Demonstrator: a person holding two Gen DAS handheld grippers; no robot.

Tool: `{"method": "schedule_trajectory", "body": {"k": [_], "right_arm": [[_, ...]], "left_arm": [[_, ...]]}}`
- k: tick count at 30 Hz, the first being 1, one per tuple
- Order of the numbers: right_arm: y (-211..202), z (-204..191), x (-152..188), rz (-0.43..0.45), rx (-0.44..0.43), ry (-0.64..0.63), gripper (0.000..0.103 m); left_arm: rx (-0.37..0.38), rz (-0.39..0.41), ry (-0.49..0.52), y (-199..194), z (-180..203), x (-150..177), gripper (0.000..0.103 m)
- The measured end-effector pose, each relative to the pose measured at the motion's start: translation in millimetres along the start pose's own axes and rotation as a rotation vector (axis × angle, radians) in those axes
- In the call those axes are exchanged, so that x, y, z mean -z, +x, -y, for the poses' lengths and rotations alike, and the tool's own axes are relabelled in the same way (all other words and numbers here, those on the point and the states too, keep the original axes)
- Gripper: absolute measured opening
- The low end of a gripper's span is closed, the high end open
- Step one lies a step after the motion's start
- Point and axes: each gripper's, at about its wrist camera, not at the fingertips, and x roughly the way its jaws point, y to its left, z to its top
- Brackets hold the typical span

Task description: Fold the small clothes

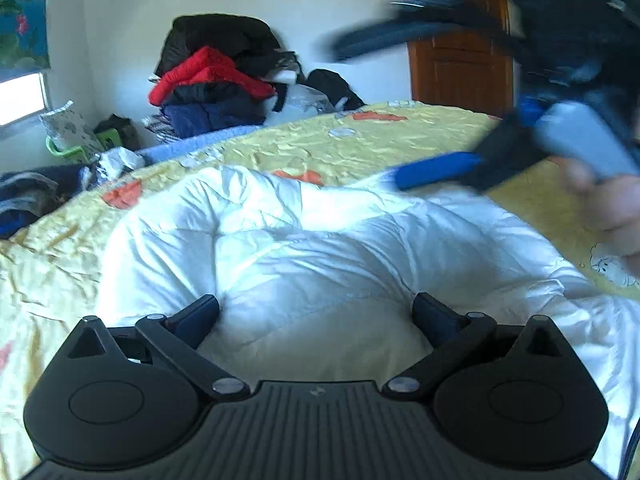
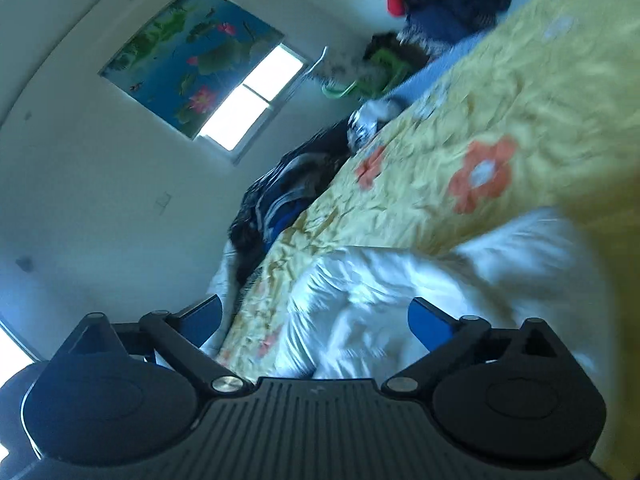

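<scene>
Clearly my left tool (image 1: 316, 312) and right tool (image 2: 316, 316) gape, released; the puffy white quilted garment (image 1: 320, 240) looks light, soft, slippery; I'd pinch its edge seam.

a white quilted garment (image 1: 320, 248) of smooth, slightly glossy padded cloth lies on a yellow bedspread (image 1: 420, 136) — crinkled, faintly shiny fabric printed with orange flowers. the left gripper (image 1: 316, 316) is matt black plastic with a ribbed top, dull metal rivets at its pivots and dark blue finger pads (image 1: 200, 316). the right gripper (image 2: 316, 320) has the same matt black plastic and brighter blue pads. behind, a puffy red jacket (image 1: 208, 76) of quilted cloth tops a clothes pile, beside a glossy brown wooden door (image 1: 460, 52). the wall (image 1: 320, 8) is matt white — smooth paint.
</scene>
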Motion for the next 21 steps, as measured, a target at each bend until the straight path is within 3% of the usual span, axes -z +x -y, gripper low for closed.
{"method": "schedule_trajectory", "body": {"k": [3,6,9,11,13,14,17,18,20,21], "right_arm": [[-43.0,3.9,7.9,0.04,0.066,-0.015,0.102],[-71.7,13.7,14.7,0.069,0.224,-0.06,0.102],[-74.3,24.6,20.3,0.02,0.411,-0.132,0.103],[-65.2,37.5,24.5,-0.045,0.459,-0.12,0.102],[-53.5,49.5,29.2,-0.09,0.449,-0.08,0.102],[-51.1,47.2,31.1,-0.066,0.435,-0.103,0.102],[-37.4,53.8,28.3,-0.1,0.334,-0.03,0.101],[-34.1,55.9,28.6,-0.109,0.294,-0.011,0.096],[-22.5,63.6,27.4,-0.139,0.214,0.045,0.077],[-16.1,68.4,27.2,-0.154,0.192,0.08,0.06]], "left_arm": [[-0.024,0.083,-0.016,-36.6,-6.8,1.0,0.103],[-0.023,0.134,-0.089,-69.5,-31.5,5.6,0.103],[-0.023,0.043,-0.246,-65.0,-67.7,13.0,0.103],[-0.03,-0.039,-0.402,-50.3,-92.6,21.2,0.103],[0.029,-0.058,-0.566,-41.9,-113.1,30.6,0.103],[0.055,-0.07,-0.625,-38.8,-119.4,32.6,0.103],[0.206,-0.118,-0.768,-24.1,-131.5,37.7,0.103],[0.242,-0.135,-0.812,-18.7,-132.7,39.1,0.103],[0.26,-0.156,-0.855,-11.8,-135.3,37.3,0.103],[0.265,-0.159,-0.866,-10.3,-135.0,41.1,0.103]]}}
